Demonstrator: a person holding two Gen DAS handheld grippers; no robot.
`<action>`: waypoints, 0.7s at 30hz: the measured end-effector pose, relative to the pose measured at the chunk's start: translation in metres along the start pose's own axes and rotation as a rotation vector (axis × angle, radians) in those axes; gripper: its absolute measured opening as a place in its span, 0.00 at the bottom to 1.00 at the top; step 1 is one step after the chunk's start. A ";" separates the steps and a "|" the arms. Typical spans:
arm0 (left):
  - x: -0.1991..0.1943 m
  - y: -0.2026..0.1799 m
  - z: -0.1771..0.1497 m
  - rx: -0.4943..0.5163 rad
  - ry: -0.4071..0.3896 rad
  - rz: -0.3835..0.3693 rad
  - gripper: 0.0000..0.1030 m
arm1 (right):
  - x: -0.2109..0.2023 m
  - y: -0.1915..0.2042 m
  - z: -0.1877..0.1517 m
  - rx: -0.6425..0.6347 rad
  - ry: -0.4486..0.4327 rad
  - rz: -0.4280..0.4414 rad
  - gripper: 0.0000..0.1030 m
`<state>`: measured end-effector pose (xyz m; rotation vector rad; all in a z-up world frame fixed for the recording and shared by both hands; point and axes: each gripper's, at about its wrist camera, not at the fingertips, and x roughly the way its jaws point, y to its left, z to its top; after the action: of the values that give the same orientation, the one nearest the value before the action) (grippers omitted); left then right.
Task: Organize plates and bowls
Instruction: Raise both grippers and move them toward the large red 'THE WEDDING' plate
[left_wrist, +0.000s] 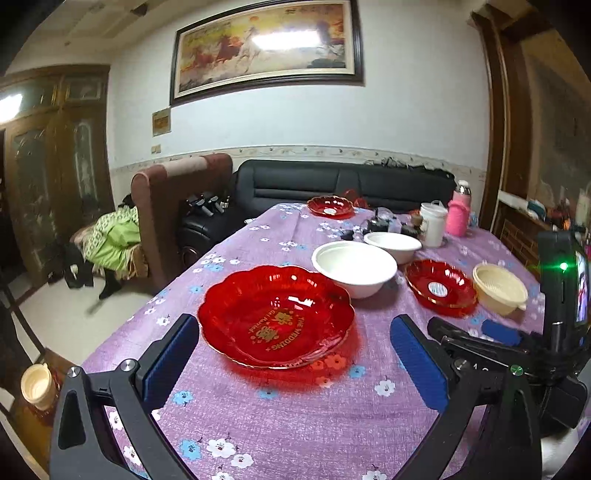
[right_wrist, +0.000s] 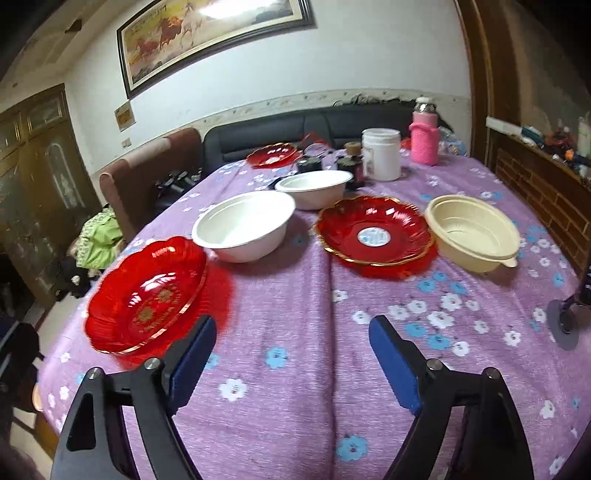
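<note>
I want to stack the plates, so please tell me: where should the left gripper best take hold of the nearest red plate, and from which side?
Probably its near rim. The nearest red plate lies flat and shallow, its scalloped edge flaring slightly above the tablecloth. The open left gripper already faces that edge, so come in low from the near side, one finger above the rim, one below.

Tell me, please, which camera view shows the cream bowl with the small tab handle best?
The right wrist view: the cream bowl sits large there, its inside visible. The left wrist view shows it small, near the right edge.
</note>
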<state>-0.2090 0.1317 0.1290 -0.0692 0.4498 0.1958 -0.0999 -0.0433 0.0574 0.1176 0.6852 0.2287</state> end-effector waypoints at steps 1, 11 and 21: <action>-0.001 0.005 0.001 -0.013 -0.005 -0.003 1.00 | 0.001 0.002 0.002 0.002 0.005 0.015 0.85; 0.011 0.032 0.000 -0.061 0.068 -0.014 1.00 | 0.020 0.037 0.002 -0.043 0.065 0.090 0.85; 0.046 0.121 0.020 -0.163 0.156 0.055 1.00 | 0.048 0.058 0.015 -0.032 0.151 0.174 0.81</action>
<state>-0.1845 0.2607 0.1236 -0.2331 0.5907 0.2819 -0.0638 0.0248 0.0499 0.1304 0.8217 0.4187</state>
